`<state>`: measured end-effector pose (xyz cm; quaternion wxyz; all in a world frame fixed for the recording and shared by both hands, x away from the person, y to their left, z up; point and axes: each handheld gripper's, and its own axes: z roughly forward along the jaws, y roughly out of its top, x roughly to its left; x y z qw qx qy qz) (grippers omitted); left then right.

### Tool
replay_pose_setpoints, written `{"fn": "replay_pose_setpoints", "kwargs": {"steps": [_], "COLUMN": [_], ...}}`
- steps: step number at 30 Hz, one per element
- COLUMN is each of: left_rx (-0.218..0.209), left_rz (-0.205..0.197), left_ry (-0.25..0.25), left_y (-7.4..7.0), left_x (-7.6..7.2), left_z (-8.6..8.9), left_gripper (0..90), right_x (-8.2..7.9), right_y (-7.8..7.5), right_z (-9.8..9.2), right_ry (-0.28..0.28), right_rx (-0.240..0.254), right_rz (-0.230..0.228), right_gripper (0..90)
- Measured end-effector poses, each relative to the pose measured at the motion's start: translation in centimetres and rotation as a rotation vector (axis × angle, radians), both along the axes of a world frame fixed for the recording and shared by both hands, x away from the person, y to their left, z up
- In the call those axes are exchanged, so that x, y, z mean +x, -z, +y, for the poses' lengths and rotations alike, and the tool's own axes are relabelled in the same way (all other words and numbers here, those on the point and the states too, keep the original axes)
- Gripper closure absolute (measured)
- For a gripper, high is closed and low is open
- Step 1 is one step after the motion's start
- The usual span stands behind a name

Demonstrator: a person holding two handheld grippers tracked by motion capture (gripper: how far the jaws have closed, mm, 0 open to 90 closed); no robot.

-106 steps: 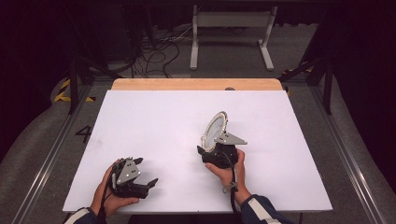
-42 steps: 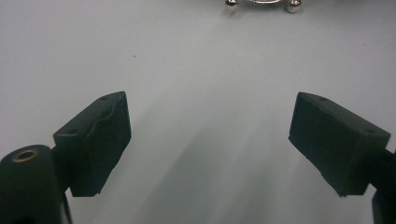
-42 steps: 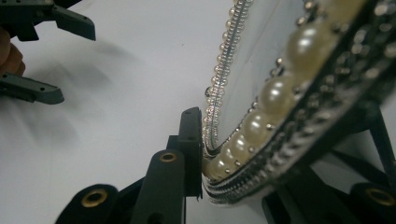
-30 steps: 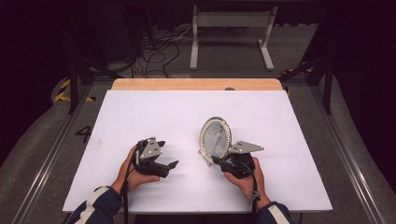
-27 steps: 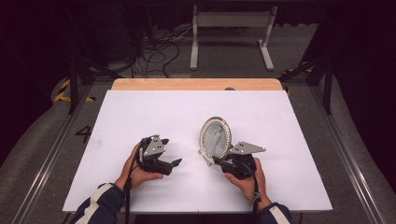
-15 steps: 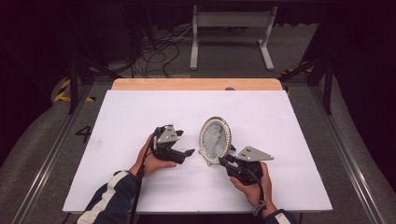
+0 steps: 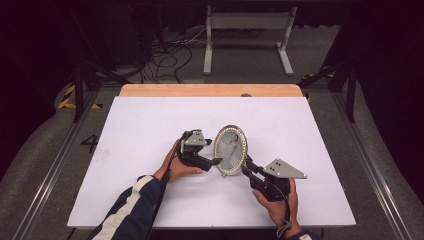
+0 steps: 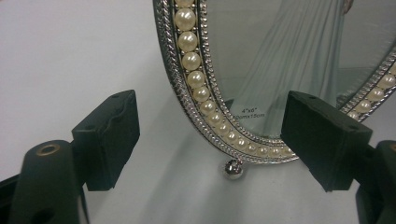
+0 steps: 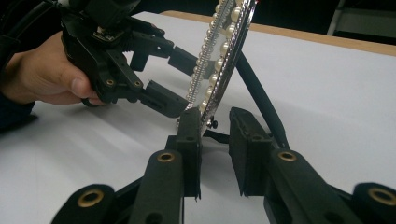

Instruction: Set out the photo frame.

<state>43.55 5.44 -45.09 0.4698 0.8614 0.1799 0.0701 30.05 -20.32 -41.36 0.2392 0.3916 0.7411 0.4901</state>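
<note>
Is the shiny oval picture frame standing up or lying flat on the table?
Standing up. The picture frame rests on its bottom edge on the white table, and a dark back leg props it from behind.

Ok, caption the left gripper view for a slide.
Open left gripper straddles the lower rim of an upright pearl-trimmed oval photo frame on a white table.

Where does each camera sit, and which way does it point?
High view: above the person's side, looking forward and down on the table; hands with left tool and right tool enter from below.
Left gripper view: rides the left tool, looking along its jaws at the pearl-rimmed frame.
Right gripper view: rides the right tool, facing the frame's edge; the left hand shows.
Shared: all see the frame.
</note>
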Motion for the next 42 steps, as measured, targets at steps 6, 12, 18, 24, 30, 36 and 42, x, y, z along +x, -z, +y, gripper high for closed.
{"fn": "replay_pose_setpoints", "kwargs": {"steps": [6, 12, 18, 24, 30, 36, 42], "left_rx": [-0.005, 0.002, -0.003, 0.018, 0.025, 0.042, 0.073], "left_rz": [0.014, 0.015, 0.024, 0.015, 0.024, 0.015, 0.007], "left_ry": [0.033, 0.069, 0.059, 0.046, 0.049, 0.056, 0.060], "left_y": [0.2, 0.1, 0.0, 0.0, -0.2, -0.3, -0.5], "left_x": [0.1, -0.3, -0.2, -0.5, -0.6, -0.8, -1.0], "left_z": [-0.6, -0.9, -0.5, -0.6, -0.3, 0.1, 0.4], "left_gripper": [20.2, 25.8, 33.2, 32.7, 32.8, 32.5, 33.6], "right_x": [0.2, 0.2, 0.2, 0.4, 0.6, 0.9, 1.1], "right_y": [-0.1, -0.2, -0.2, -0.2, -0.1, 0.0, 0.0], "right_z": [0.4, 0.5, 0.6, 0.3, 0.2, 0.2, 0.1], "right_ry": [0.002, 0.002, 0.000, -0.009, 0.003, 0.020, 0.027], "right_rx": [0.007, 0.007, -0.002, 0.010, 0.015, 0.018, 0.019], "right_rz": [-0.022, -0.029, -0.029, -0.017, -0.016, -0.011, -0.011], "right_gripper": [77.2, 80.4, 82.1, 82.4, 81.6, 80.6, 80.3]}}
